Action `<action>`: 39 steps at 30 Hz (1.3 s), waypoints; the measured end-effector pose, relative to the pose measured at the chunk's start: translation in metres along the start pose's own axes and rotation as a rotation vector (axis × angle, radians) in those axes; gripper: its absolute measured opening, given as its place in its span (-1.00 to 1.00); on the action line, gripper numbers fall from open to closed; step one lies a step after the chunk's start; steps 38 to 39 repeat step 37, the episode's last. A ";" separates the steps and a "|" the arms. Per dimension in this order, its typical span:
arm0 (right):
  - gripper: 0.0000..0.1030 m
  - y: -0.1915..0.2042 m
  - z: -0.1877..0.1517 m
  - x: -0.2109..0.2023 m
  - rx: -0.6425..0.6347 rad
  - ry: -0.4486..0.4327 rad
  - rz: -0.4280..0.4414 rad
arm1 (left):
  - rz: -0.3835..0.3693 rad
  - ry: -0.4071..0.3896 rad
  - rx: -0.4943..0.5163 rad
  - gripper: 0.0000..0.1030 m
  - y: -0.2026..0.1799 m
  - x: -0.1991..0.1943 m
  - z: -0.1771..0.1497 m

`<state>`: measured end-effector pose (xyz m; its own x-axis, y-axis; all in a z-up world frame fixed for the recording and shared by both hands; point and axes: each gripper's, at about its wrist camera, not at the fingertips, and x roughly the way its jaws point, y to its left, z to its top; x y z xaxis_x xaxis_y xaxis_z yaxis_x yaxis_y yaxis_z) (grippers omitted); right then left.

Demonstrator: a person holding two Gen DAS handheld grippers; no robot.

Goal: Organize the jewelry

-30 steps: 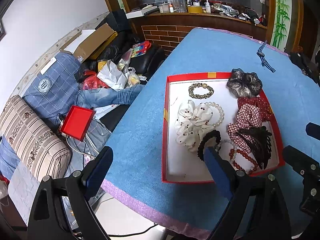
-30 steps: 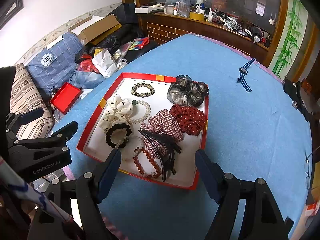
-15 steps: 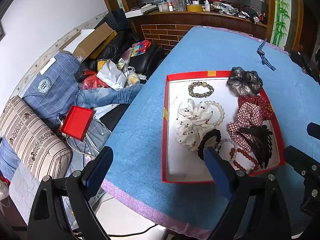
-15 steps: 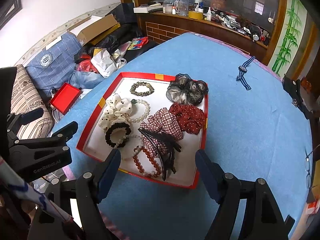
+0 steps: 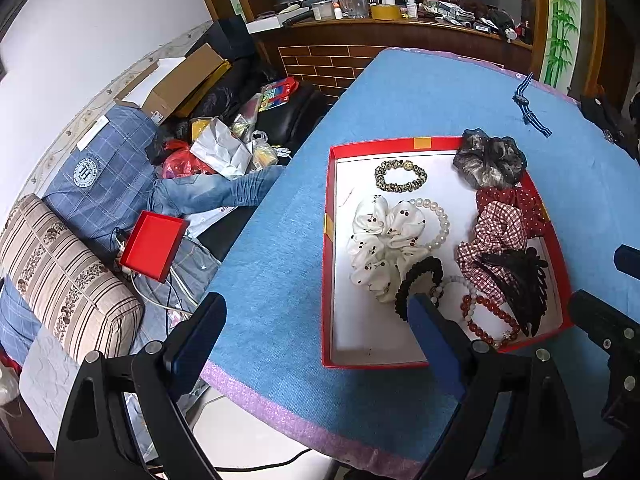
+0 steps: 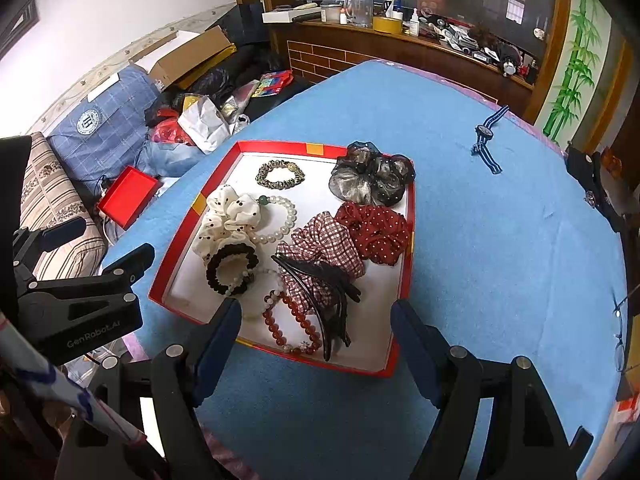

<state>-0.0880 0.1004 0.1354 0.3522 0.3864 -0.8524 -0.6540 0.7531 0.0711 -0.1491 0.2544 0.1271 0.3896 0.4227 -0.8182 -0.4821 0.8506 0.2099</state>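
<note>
A red tray with a white floor lies on the blue table and also shows in the left wrist view. It holds a gold bracelet, a pearl bracelet, a white dotted scrunchie, a black bead bracelet, a red bead bracelet, a black hair claw, and plaid, red dotted and dark sheer scrunchies. My right gripper is open and empty above the tray's near edge. My left gripper is open and empty at the tray's near left.
A striped-band watch lies on the table beyond the tray. A dark pouch and glasses lie at the right edge. A cluttered sofa with a small red box stands left of the table. A wooden counter is behind.
Both grippers have edged slightly towards the tray. Nothing in the tray has moved.
</note>
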 end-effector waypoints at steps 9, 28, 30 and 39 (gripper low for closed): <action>0.58 0.001 0.000 0.001 0.002 0.002 -0.001 | -0.002 0.001 0.000 0.78 0.001 0.002 0.001; 0.58 0.002 0.000 0.006 0.027 0.015 -0.010 | 0.016 0.004 0.018 0.78 0.004 0.008 0.004; 0.58 0.001 -0.001 0.006 0.034 0.016 -0.014 | 0.022 0.005 0.021 0.78 0.003 0.009 0.005; 0.58 -0.032 -0.012 0.000 0.134 0.019 -0.062 | 0.037 -0.011 0.078 0.78 -0.022 0.013 0.014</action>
